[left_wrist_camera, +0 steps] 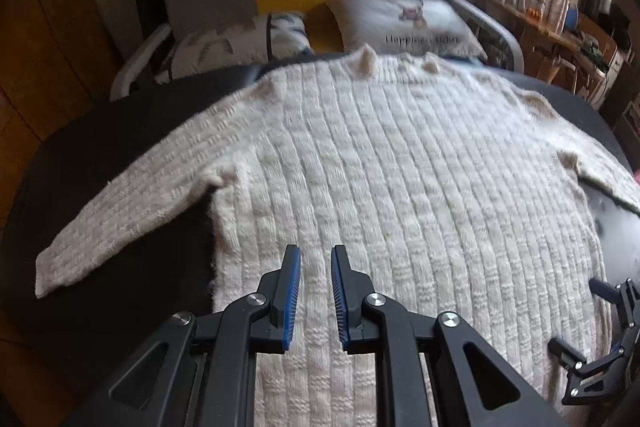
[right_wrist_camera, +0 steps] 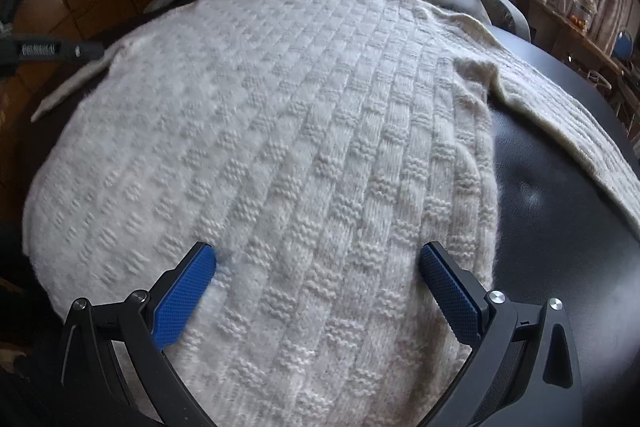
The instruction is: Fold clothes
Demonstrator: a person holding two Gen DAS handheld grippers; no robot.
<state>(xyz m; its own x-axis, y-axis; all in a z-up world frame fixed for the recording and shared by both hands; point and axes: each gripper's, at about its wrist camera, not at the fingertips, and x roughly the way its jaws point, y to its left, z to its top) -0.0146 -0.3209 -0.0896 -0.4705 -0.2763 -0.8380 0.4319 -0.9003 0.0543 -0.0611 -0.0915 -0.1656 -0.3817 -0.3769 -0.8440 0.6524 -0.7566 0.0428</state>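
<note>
Cream knit sweater [left_wrist_camera: 400, 167] spread flat on dark table [left_wrist_camera: 120, 155], both sleeves out. Left gripper [left_wrist_camera: 316, 259] narrowly parted over hem, holding nothing; right gripper [right_wrist_camera: 320, 259] wide apart. Pinch both hem layers (fuzzy knit slips), lift evenly toward collar.

A cream, chunky-knit wool sweater [left_wrist_camera: 400, 163] with a basket-weave rib pattern is spread flat on the black padded surface [left_wrist_camera: 120, 155]. Its collar is turned toward the far edge, its hem toward the near edge, and both sleeves are stretched out sideways.
</note>
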